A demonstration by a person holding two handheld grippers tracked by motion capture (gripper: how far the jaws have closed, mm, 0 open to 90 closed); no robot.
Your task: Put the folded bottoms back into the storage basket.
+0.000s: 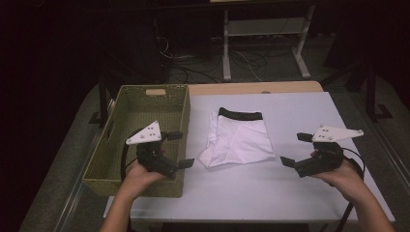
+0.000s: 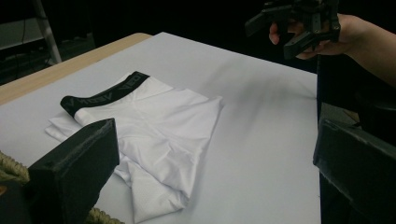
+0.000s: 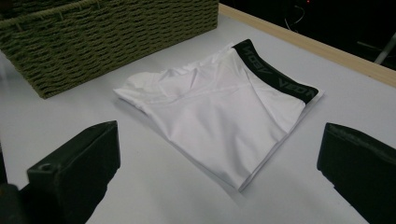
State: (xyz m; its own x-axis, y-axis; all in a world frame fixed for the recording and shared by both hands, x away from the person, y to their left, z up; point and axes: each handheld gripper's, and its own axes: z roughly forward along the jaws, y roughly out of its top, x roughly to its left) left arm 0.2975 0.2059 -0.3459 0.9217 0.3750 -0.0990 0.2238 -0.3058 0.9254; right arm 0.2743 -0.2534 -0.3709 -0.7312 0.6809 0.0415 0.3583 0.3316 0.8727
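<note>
While both tools [image 1: 178, 149] [image 1: 296, 149] gape, smooth folded white shorts [image 1: 238, 140] lie beside woven basket [image 1: 145, 108].

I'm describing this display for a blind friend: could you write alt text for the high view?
Folded white shorts with a black waistband lie mid-table, right of a green woven basket. A person holds the left gripper over the basket's right rim and the right gripper right of the shorts, both open and holding nothing.

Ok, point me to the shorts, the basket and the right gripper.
shorts [image 3: 219, 116], right gripper view, middle of the white fabric.
basket [image 1: 184, 113], high view, right wall.
right gripper [image 1: 293, 149], high view, midway between its open fingertips.
</note>
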